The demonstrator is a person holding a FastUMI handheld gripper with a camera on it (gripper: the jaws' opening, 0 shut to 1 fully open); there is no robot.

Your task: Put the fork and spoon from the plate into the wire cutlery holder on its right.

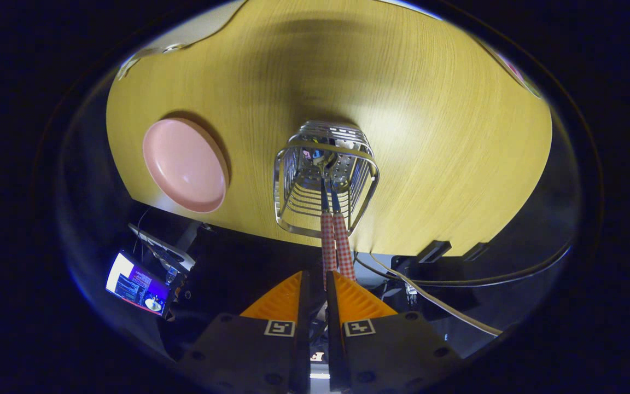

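Orange fingers [348,298] of the gripper [326,284], low centre of the frame, stand nearly closed on one or both red-checked handles [337,243], whose metal ends reach forward and down inside the wire holder [323,178] at centre; which handle is the fork's and which the spoon's cannot be told. Pink plate [185,164], bare, left of the holder on the wooden table [430,137]. Judged near done: open the fingers only once the ends rest on the holder's floor, then draw straight back without catching the rim.
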